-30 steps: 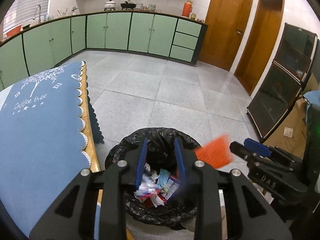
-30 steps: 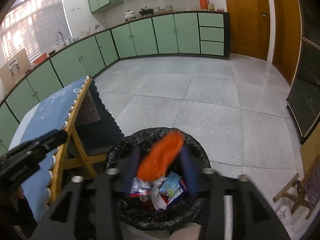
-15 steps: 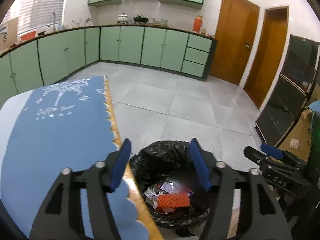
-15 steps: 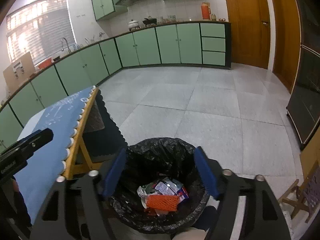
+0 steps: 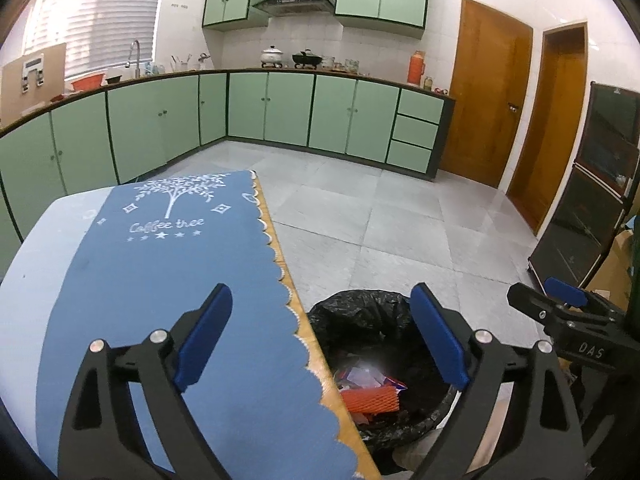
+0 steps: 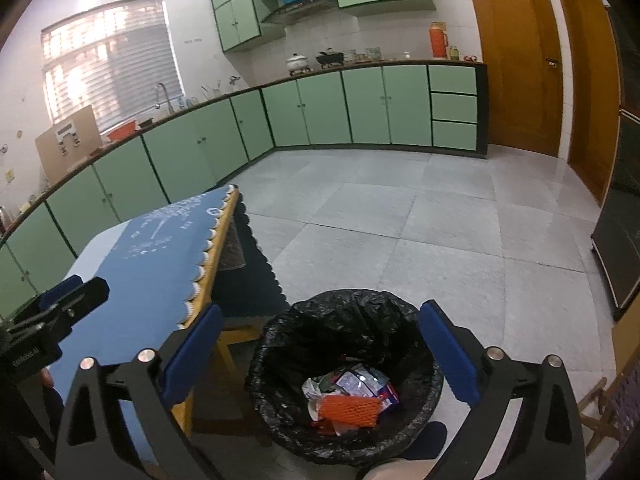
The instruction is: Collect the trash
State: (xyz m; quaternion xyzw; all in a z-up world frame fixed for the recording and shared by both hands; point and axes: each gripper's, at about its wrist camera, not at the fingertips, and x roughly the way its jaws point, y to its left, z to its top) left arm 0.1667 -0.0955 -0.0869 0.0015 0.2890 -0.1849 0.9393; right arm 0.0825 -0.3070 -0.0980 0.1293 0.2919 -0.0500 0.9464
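Observation:
A bin lined with a black bag (image 6: 340, 328) stands on the floor beside the table and also shows in the left wrist view (image 5: 360, 316). Inside lie an orange foam net (image 6: 350, 410), also seen in the left wrist view (image 5: 370, 398), and several wrappers (image 6: 356, 384). My right gripper (image 6: 320, 354) is open and empty, above the bin. My left gripper (image 5: 320, 344) is open and empty, over the table's edge next to the bin. The right gripper (image 5: 560, 308) shows at the right of the left wrist view, and the left gripper (image 6: 60, 312) at the left of the right wrist view.
A table with a blue scalloped cloth (image 5: 160, 264) stands left of the bin. Green cabinets (image 5: 288, 108) line the far walls. Wooden doors (image 5: 488, 108) and a dark glass cabinet (image 5: 596, 208) are at the right. A cardboard box (image 5: 622, 256) sits at the far right.
The right gripper opened and let the orange foam net drop into the bin. The left gripper opened too. Both grippers rose and drew back, the left one over the table.

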